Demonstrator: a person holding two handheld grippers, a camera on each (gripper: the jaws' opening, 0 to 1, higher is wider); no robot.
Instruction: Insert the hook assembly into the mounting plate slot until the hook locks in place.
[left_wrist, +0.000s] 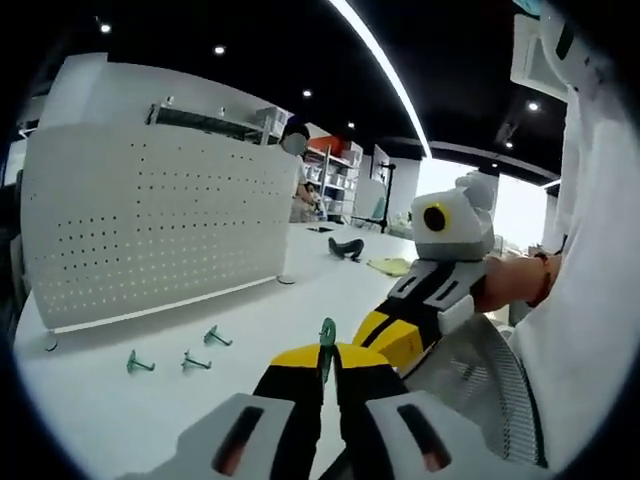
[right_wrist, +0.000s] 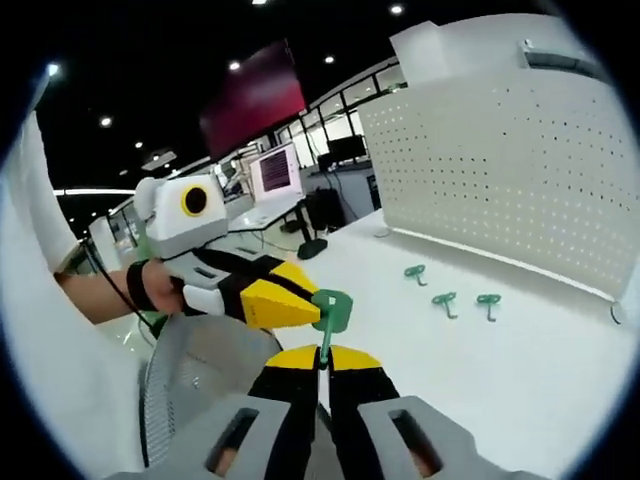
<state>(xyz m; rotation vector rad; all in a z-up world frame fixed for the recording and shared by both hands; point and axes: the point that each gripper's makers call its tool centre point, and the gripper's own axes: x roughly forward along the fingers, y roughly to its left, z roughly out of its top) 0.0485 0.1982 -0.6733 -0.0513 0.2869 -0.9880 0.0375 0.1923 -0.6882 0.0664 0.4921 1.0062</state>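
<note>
The white pegboard mounting plate (left_wrist: 150, 225) stands upright on the white worktop (left_wrist: 300, 290), its face dotted with rows of small holes; in the right gripper view the same plate (right_wrist: 510, 170) rises at the far right. Behind it runs an open office with shelving, monitors, dark ceiling and strip lights. A mesh chair back (right_wrist: 200, 390) sits close beneath the hands.

The left gripper (left_wrist: 327, 365) has its yellow-and-black jaws closed together on a green hook (left_wrist: 327, 335), whose round head stands just above the tips. In the right gripper view, the right gripper (right_wrist: 324, 362) is likewise closed on the stem of that green hook (right_wrist: 330, 310), while the left gripper (right_wrist: 275, 300) comes in from the left and meets the hook's head. Both grippers thus pinch one hook, held above the worktop's near edge, well apart from the plate.

Three more spare hooks (left_wrist: 185, 355) lie on the worktop in front of the plate, near one another; the right gripper view shows the same three (right_wrist: 445, 290).
</note>
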